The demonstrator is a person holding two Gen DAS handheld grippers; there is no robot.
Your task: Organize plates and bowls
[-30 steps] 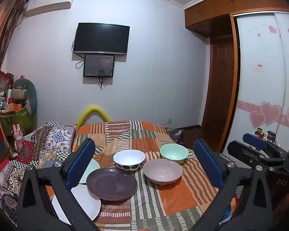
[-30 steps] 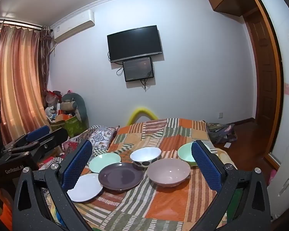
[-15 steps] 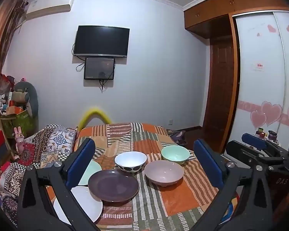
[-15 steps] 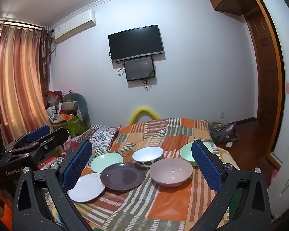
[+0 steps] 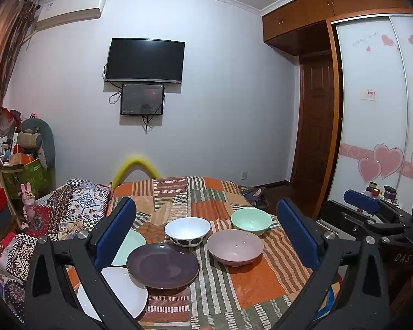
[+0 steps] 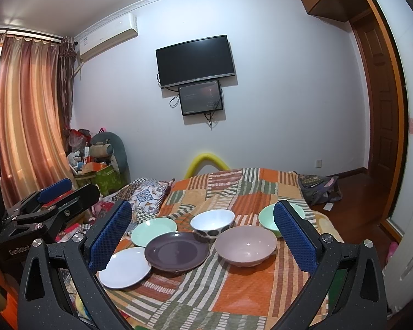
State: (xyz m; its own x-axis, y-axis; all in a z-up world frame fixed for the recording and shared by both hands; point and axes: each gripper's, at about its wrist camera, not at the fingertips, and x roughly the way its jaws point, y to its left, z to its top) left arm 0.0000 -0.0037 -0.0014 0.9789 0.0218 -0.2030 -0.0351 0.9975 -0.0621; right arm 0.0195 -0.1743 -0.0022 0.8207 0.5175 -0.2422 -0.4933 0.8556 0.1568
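On a patchwork bedspread lie a dark purple plate (image 5: 163,264), a white plate (image 5: 118,294), a mint plate (image 5: 130,243), a white spotted bowl (image 5: 187,229), a pink bowl (image 5: 235,249) and a mint bowl (image 5: 251,220). They also show in the right wrist view: purple plate (image 6: 176,250), white plate (image 6: 125,266), mint plate (image 6: 153,229), white bowl (image 6: 212,221), pink bowl (image 6: 245,244), mint bowl (image 6: 267,218). My left gripper (image 5: 206,236) and right gripper (image 6: 202,239) are open and empty, held above the near edge of the bed.
The bed (image 5: 261,280) fills the middle. A patterned pillow (image 5: 74,209) lies at its left. A cluttered corner with a plush toy (image 5: 34,143) stands far left. A wardrobe (image 5: 371,123) and door (image 5: 316,137) are at the right. A TV (image 5: 146,60) hangs on the wall.
Both views have shifted slightly; the dishes sit a little lower and further right in frame. Nothing on the bed has moved and both grippers stay open.
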